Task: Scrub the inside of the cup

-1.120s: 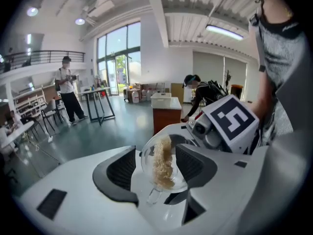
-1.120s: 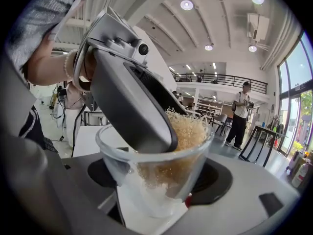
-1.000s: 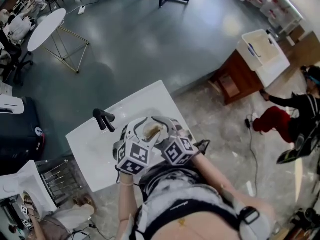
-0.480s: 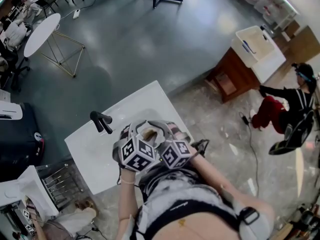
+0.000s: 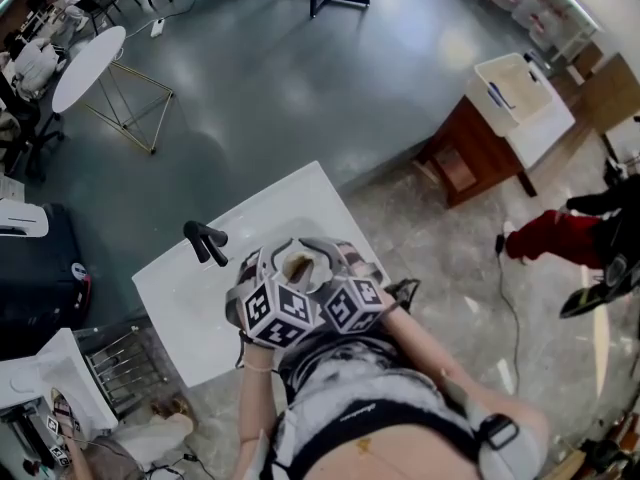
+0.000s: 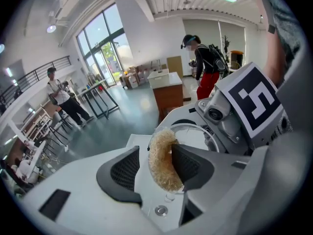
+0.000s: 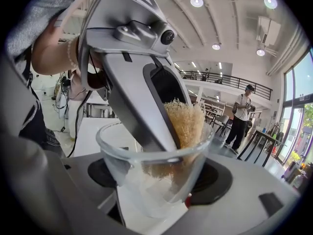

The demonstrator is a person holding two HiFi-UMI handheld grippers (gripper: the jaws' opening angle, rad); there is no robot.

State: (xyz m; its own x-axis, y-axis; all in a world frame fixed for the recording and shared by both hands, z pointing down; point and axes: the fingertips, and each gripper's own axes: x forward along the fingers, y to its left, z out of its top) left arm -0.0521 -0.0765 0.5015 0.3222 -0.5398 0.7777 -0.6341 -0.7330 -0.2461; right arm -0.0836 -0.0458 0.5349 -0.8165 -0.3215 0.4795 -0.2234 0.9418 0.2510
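The left tool (image 6: 155,150) pointed steeply down, its jaws clamped on a tan, fibrous scrub pad (image 6: 164,165). The jaws had just been closing a little tighter on it. The pad bulged past the jaw tips and reached into the clear glass cup (image 7: 146,180) directly ahead of that tool. One jaw and the pad dipped below the cup's rim.

To the right, the right tool (image 7: 156,177) gripped the cup. One dark pad pressed on each side of the outer wall, and the mouth was tipped towards the left tool. Both tools hung together above the white table (image 5: 190,298).

The pad looked light, soft and springy, so it would squash under pressure and is best pinched across its middle. The cup looked rigid, smooth and breakable, and probably slippery. A firm, even hold on opposite sides of the wall, below the rim, seemed safest.
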